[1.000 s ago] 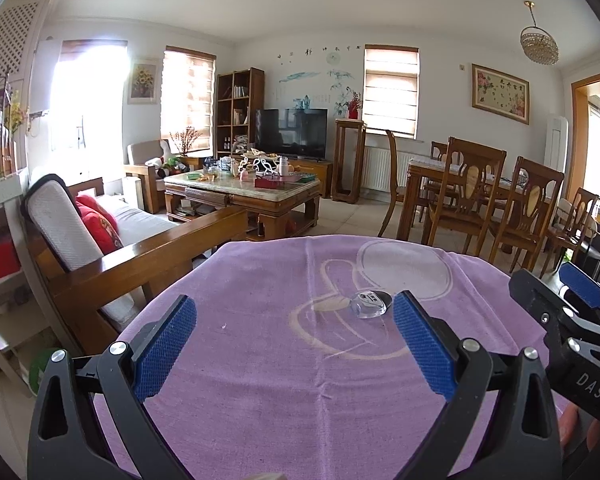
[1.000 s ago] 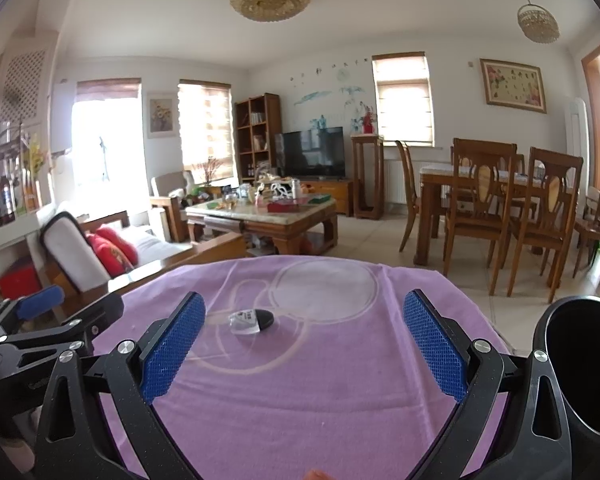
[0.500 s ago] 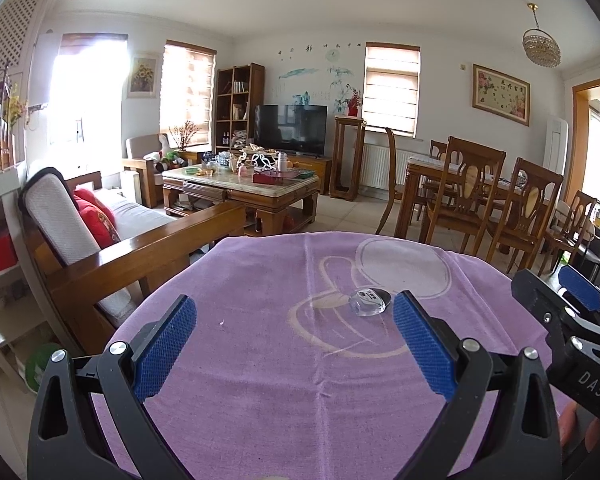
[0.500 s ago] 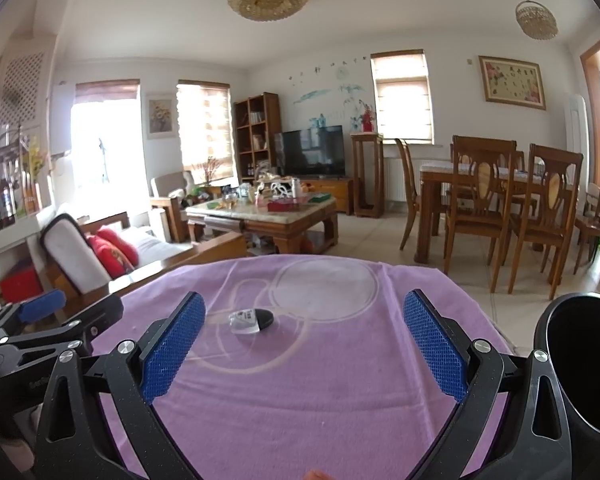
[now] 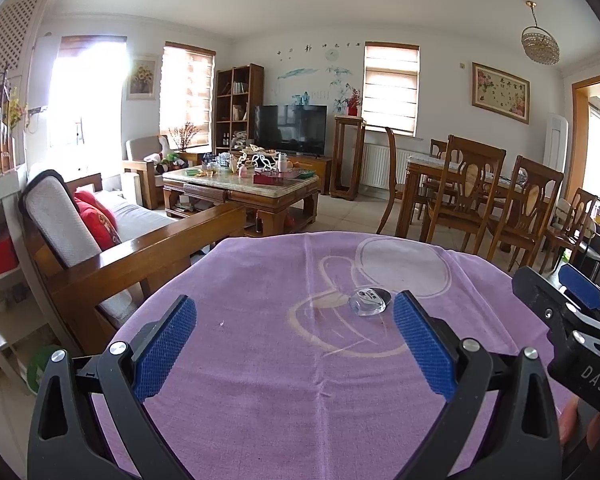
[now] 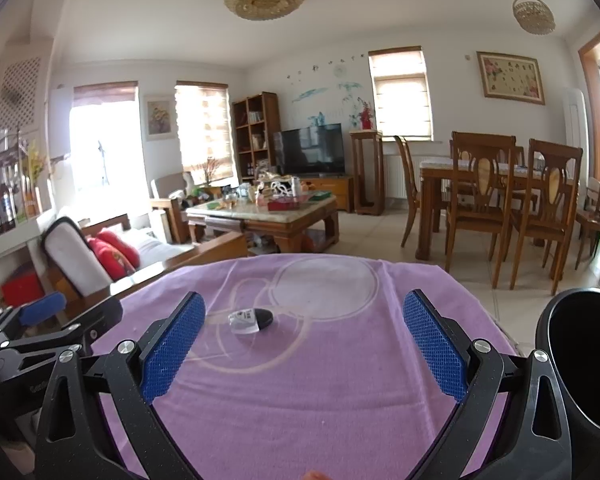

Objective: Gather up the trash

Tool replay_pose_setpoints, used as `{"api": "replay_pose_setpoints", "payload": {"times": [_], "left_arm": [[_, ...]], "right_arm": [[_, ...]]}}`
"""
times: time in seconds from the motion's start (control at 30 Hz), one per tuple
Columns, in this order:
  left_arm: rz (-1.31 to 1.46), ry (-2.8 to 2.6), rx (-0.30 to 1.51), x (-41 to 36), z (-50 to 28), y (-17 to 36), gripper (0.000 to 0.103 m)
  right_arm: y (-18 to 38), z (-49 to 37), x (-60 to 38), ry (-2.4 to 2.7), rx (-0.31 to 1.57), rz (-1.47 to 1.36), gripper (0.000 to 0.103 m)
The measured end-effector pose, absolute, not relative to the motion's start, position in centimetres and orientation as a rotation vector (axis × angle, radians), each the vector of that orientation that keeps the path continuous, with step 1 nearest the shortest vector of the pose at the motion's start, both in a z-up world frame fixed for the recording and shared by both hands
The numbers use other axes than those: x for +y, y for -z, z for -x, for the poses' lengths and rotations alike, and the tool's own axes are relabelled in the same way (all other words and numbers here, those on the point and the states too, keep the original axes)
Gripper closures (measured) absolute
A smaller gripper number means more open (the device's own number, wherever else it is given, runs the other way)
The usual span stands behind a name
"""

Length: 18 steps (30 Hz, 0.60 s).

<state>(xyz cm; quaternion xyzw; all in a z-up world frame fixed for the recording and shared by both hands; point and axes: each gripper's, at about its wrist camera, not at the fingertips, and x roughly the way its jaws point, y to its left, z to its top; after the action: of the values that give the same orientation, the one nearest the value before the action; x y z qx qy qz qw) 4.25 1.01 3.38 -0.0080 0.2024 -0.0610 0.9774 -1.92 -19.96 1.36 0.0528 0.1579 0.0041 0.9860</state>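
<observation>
1. Lying on the purple tablecloth [image 5: 260,360], a small clear plastic wrapper [image 5: 369,301] with a dark end is seen, apart from both tools.
2. The left gripper [image 5: 294,344] is held wide apart and empty, low over the cloth, with the wrapper just beyond its right-hand blue pad [image 5: 424,348].
3. The right gripper [image 6: 304,344] is likewise spread wide and empty, the wrapper being seen just past its left-hand pad.
4. A black bin [image 6: 580,360] is seen beside the cloth's right edge.

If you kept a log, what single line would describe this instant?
left claw: open, empty | right claw: open, empty | clear wrapper: on purple cloth | black bin: right
</observation>
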Motion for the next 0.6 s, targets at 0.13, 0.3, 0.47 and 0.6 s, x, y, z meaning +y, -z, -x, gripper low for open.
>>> {"api": "replay_pose_setpoints", "payload": {"times": [0.13, 0.3, 0.47, 0.6], "left_arm": [[0.016, 0.121, 0.406, 1.01, -4.21, -3.28, 0.005], [0.012, 0.122, 0.407, 1.04, -4.27, -3.29, 0.005], [0.007, 0.110, 0.399, 0.89, -3.88, -3.28, 0.005], [0.011, 0.101, 0.398, 1.15, -3.89, -3.31, 0.005]], "right_arm": [[-1.32, 1.97, -19.88, -0.008, 0.317, -0.106, 0.005], [-1.35, 1.94, -19.91, -0.008, 0.318, -0.108, 0.005], [-1.40, 1.93, -19.93, -0.008, 0.317, -0.108, 0.005], [-1.44, 1.92, -19.95, -0.008, 0.317, -0.108, 0.005]]}}
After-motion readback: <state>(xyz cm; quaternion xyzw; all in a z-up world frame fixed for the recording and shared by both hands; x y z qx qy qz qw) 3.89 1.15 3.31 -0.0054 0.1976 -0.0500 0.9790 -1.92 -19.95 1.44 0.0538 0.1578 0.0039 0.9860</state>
